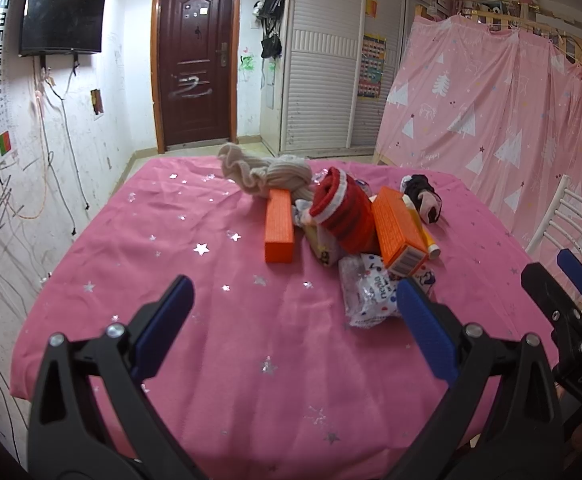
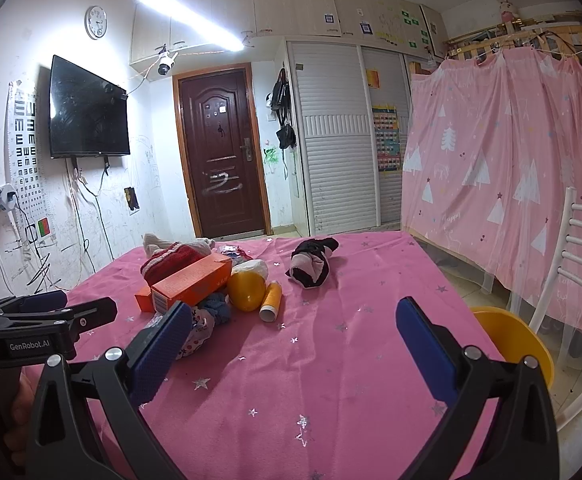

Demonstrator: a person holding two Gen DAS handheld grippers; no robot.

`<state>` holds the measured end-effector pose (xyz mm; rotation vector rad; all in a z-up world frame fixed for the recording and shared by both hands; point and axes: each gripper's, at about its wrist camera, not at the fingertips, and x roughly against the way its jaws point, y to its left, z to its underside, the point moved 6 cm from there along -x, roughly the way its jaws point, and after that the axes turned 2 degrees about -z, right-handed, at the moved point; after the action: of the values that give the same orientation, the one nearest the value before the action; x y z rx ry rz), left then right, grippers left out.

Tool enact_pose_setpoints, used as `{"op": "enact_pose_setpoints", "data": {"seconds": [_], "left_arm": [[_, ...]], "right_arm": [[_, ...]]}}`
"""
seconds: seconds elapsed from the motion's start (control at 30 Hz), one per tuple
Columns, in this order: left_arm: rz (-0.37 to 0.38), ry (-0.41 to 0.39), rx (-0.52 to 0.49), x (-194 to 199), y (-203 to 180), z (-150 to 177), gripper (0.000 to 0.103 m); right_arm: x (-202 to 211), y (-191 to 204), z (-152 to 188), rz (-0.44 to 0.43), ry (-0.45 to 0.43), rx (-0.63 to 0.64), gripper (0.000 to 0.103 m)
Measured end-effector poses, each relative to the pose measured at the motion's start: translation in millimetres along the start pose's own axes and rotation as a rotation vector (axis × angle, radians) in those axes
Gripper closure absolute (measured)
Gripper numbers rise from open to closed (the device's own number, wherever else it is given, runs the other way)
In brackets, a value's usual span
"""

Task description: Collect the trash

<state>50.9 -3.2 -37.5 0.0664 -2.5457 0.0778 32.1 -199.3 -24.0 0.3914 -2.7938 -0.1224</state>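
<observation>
A heap of items lies on the pink star-print tablecloth [image 1: 219, 320]: two orange boxes [image 1: 279, 225] [image 1: 397, 230], a red knitted sock [image 1: 345, 212], a beige sock [image 1: 267, 174], a black-and-white sock [image 1: 423, 196], a crinkled white wrapper [image 1: 367, 292] and a yellow tube [image 2: 271, 299]. In the right wrist view the same heap shows an orange box [image 2: 193, 286], a yellow egg-shaped shell [image 2: 246, 290] and the black sock [image 2: 311, 264]. My left gripper [image 1: 295, 320] is open, short of the wrapper. My right gripper [image 2: 295, 344] is open over bare cloth.
A yellow bin [image 2: 519, 340] stands off the table's right edge beside a white metal chair [image 2: 579, 264]. A pink curtain [image 2: 511, 168] hangs at right. A door [image 1: 195, 64], wall TV [image 1: 63, 12] and white wardrobe [image 1: 323, 60] lie beyond the table.
</observation>
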Motion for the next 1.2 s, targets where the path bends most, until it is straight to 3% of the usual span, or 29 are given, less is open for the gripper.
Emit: {"op": "enact_pose_setpoints", "data": {"seconds": [1.2], "left_arm": [[0.003,0.003,0.003,-0.5,0.6,-0.4,0.006]], "right_arm": [[5.6,-0.5,-4.9,0.003,-0.006,0.009,0.008]]}}
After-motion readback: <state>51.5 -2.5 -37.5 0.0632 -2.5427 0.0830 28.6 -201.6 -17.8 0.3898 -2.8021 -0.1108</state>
